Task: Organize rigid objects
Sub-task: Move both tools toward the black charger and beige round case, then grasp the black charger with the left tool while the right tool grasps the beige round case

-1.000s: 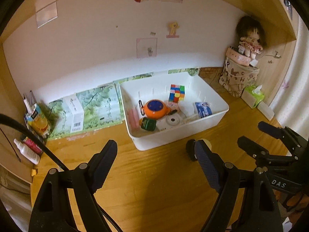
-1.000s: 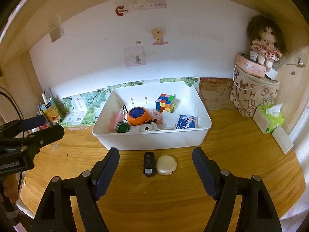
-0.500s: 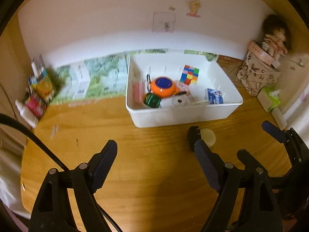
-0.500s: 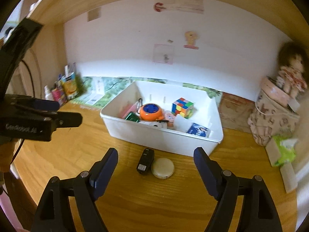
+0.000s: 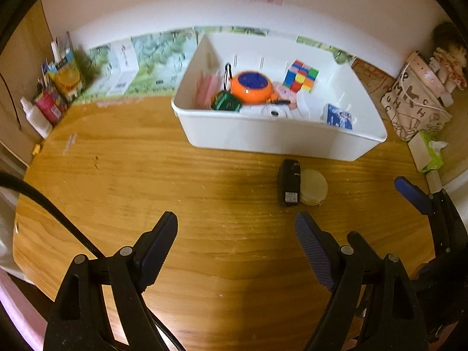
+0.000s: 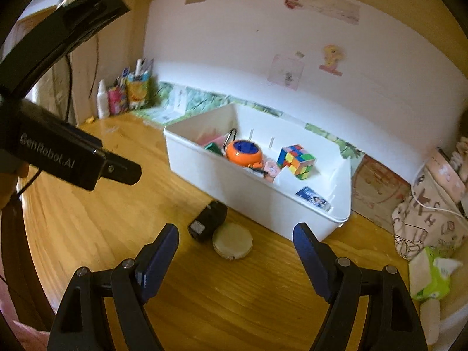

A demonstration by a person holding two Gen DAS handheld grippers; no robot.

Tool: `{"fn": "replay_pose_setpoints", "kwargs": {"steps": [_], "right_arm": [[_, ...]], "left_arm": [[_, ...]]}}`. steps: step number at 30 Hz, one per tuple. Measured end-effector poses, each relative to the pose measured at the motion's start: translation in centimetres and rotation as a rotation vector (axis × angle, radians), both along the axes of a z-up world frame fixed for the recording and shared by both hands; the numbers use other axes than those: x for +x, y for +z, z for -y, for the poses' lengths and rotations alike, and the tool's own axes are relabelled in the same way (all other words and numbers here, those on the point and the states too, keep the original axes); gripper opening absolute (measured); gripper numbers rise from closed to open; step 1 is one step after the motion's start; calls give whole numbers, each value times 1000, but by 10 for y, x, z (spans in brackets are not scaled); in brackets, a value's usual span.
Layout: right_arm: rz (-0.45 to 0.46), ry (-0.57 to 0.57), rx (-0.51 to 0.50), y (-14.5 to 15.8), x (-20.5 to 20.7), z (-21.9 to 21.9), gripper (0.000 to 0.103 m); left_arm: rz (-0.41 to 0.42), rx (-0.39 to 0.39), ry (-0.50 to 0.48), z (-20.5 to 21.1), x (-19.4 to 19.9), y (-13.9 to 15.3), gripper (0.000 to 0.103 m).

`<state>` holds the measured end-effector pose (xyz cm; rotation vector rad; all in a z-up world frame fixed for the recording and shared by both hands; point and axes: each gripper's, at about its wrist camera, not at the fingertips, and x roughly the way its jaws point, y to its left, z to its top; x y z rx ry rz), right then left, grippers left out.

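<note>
Fig.: black adapter [image 6: 208,218] touching round cream compact [image 6: 232,242] by white bin [image 6: 257,193], both prob. rigid, light, slick; grip adapter's long sides; left gripper [image 5: 236,244] & right gripper [image 6: 235,250] agape, empty.

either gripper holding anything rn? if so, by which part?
Nothing held. Left gripper and right gripper are both open and empty; black adapter and round tin lie on the desk.

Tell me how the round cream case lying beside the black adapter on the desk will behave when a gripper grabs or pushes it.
The round cream case looks hard-shelled, so probably stiff. It lies flat and low, so it should slide, not roll or tip. Its smooth, curved rim may slip between pads, and it touches the black adapter, so a push would likely nudge that too.
</note>
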<state>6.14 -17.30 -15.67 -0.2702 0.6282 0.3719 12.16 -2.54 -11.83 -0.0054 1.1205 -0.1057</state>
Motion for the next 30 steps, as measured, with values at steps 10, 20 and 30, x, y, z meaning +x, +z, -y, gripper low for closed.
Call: {"fn": "replay_pose_setpoints", "kwargs": {"steps": [10,20,30], "right_arm": [[-82,126,-10,-40,24,9,81],[-128,179,16,-70,48,14,81],[-194,189,51,-84,64,7,81]], "left_arm": [[-89,-27,2,33,25,-27,85],[-144,-74,4,54,57,-51,85],[-167,-147,57,48,73,-72,83]]}}
